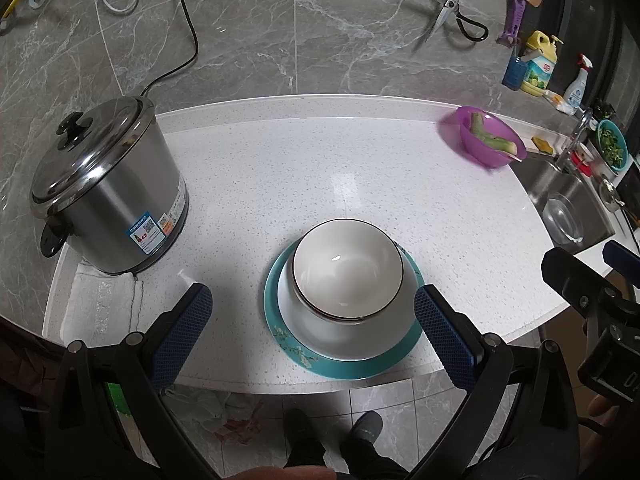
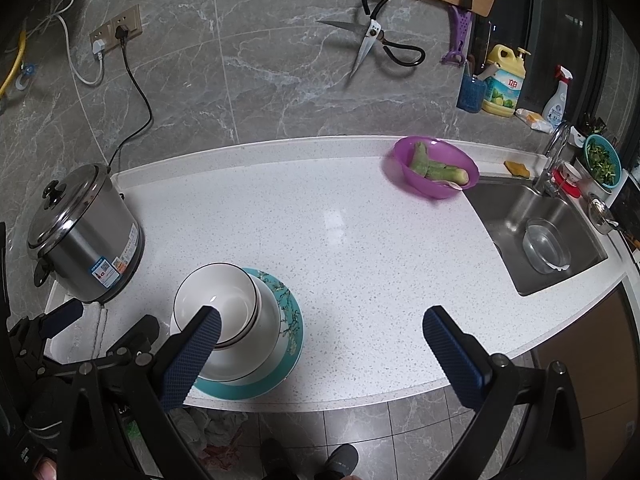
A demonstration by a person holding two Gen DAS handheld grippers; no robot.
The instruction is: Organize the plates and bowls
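Note:
A white bowl with a dark rim [image 1: 347, 270] sits nested in a second white bowl [image 1: 320, 330], and both stand on a teal plate with a blossom pattern [image 1: 296, 354] near the counter's front edge. The stack also shows in the right wrist view: top bowl [image 2: 224, 300], teal plate [image 2: 290, 312]. My left gripper [image 1: 314, 308] is open, its fingers on either side of the stack and apart from it. My right gripper [image 2: 320, 326] is open and empty, to the right of the stack above the counter's front edge.
A steel rice cooker [image 1: 108, 196] stands at the left on a white cloth [image 1: 100, 304]. A purple bowl holding green vegetable pieces [image 2: 436, 168] sits at the back right beside the sink [image 2: 536, 232], which holds a glass bowl [image 2: 546, 246]. Scissors [image 2: 372, 40] hang on the wall.

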